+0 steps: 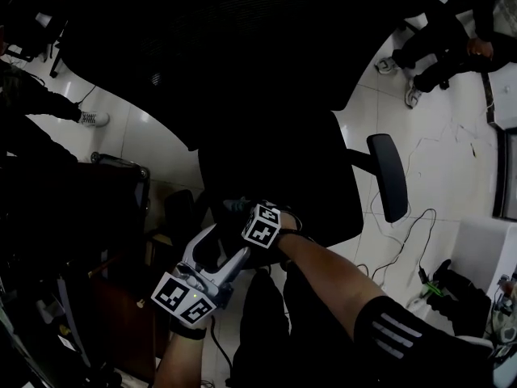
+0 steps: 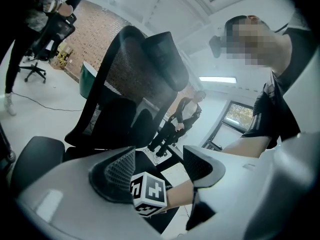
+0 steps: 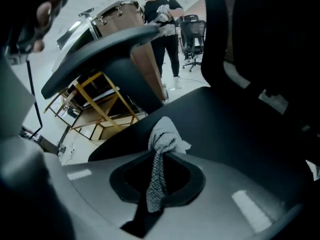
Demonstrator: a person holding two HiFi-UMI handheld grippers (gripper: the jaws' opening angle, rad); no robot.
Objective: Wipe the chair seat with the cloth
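Head view: high above, steeply down on the chair (image 1: 275, 176). The left gripper (image 1: 212, 249) and right gripper (image 1: 250, 215) sit at its near edge.

Left gripper view: low, tilted up at the backrest (image 2: 135, 79) — the right's marker cube (image 2: 148, 194) close in.

Right gripper view: skims the seat (image 3: 225, 129), cloth (image 3: 162, 139) nearest — the chair is common to all three.

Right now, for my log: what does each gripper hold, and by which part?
The right gripper pinches the cloth along a gathered strip; the left gripper holds nothing.

seat (image 3: 230, 134) open across the middle. armrest (image 3: 95, 49) overhangs one side edge, second armrest (image 1: 388, 176) flanks the other, backrest (image 3: 265, 34) walls off the rear.
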